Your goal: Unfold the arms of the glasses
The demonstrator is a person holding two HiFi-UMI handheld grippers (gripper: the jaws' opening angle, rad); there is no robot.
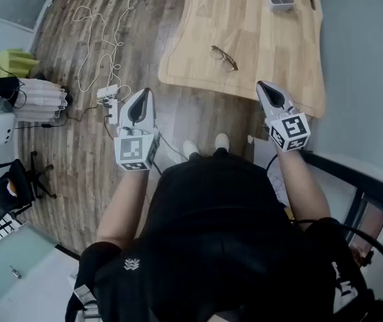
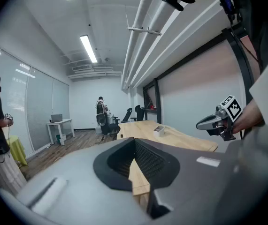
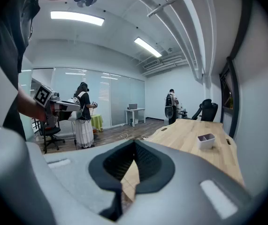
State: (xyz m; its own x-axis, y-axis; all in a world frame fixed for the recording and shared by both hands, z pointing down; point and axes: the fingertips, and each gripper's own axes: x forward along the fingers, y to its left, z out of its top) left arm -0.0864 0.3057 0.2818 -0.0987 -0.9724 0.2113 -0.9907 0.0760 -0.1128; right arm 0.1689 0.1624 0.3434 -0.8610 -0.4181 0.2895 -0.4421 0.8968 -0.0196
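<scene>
Standing at the near edge of a wooden table (image 1: pixel 198 39) with a gripper in each hand. Holds the left gripper (image 1: pixel 145 92) out over the plank floor (image 1: pixel 77 166), tips just short of the table's near corner, jaws pressed together on nothing. Holds the right gripper (image 1: pixel 261 85) alongside it, tips overlapping the table's near edge, likewise closed and empty. Points both a little downward, toward the table.

Finds the glasses (image 1: pixel 224 58) lying on the tabletop ahead of the grippers and between their two lines, somewhat nearer the right one, well apart from both and untouched; too small to tell how the arms sit.

Shows a small grey tray (image 1: pixel 280 0) farther along the table, straight beyond the right gripper and past the glasses. Shows white cables (image 1: pixel 100 39) and a power strip (image 1: pixel 108 99) on the floor just beside the left gripper, on its outer side. Shows a black office chair (image 1: pixel 10 190) well off to that same side.
</scene>
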